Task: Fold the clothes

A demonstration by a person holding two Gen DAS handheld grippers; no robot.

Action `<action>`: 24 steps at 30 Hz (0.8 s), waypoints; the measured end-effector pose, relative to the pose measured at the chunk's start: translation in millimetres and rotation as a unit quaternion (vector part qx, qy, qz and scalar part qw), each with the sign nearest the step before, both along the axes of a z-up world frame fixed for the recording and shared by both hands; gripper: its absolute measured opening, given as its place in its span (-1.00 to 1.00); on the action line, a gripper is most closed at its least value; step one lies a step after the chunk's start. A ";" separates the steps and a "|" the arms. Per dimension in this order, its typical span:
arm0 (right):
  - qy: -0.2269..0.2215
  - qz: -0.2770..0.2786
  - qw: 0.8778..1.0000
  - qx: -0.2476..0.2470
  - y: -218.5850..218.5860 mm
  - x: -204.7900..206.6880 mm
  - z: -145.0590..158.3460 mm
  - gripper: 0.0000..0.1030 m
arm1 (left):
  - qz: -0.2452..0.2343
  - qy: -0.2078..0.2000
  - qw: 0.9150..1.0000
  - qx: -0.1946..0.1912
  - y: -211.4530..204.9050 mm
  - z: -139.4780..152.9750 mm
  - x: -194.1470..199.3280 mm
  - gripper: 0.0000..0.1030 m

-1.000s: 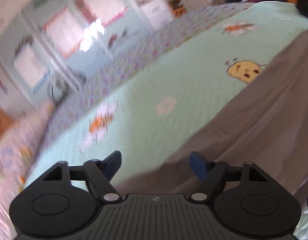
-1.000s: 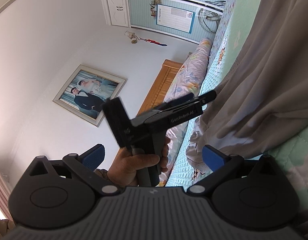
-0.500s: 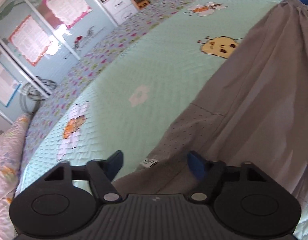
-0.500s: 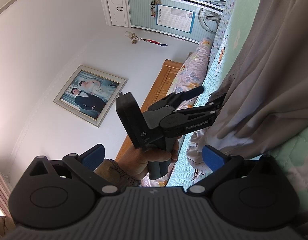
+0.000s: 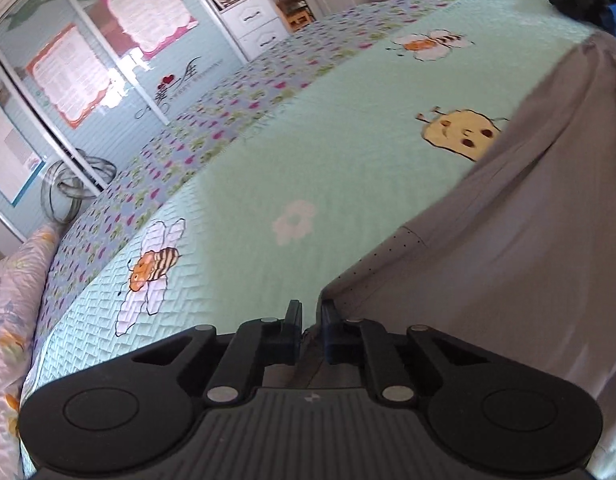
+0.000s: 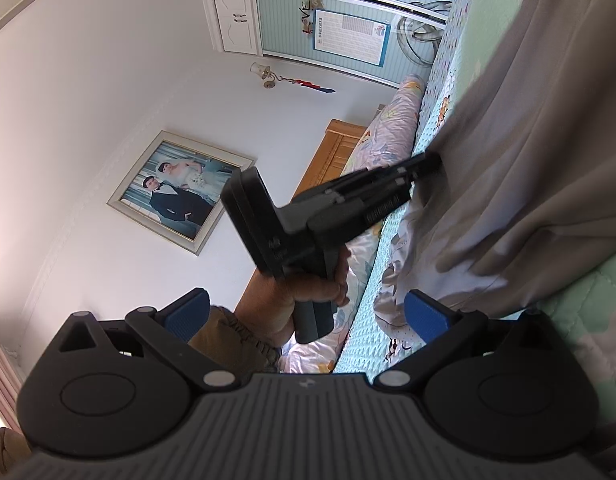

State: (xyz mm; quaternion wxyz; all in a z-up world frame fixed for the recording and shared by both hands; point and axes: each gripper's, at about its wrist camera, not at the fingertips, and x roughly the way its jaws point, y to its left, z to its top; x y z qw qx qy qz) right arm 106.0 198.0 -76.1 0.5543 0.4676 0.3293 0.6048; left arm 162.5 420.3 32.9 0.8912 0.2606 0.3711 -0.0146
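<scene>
A quilted mint bedspread [image 5: 347, 168] with stitched bees stretches ahead of the left gripper [image 5: 309, 322], whose jaws are closing on the soft grey garment [image 5: 527, 240] edge. The right gripper [image 6: 306, 312] gapes wide, the garment draped just beyond its right finger.

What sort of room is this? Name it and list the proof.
Almost certainly a home bedroom. A bed with a quilted mint bedspread printed with bees fills the view, a flowered pillow lies against a wooden headboard, and a framed wedding portrait hangs on the wall.
</scene>
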 end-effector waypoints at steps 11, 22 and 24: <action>0.000 0.000 1.000 0.002 -0.4 -1.2 -1.7 1.00 | 0.069 -0.008 0.996 0.051 12.1 -20.6 43.8 -0.98; 0.008 0.001 1.000 0.008 -0.2 0.8 -1.8 1.00 | 0.094 -0.060 0.994 -0.013 34.2 23.9 5.5 0.46; 0.011 0.001 1.000 0.010 -1.1 1.7 -2.4 1.00 | 0.089 -0.063 0.994 -0.011 39.3 32.4 -12.6 0.71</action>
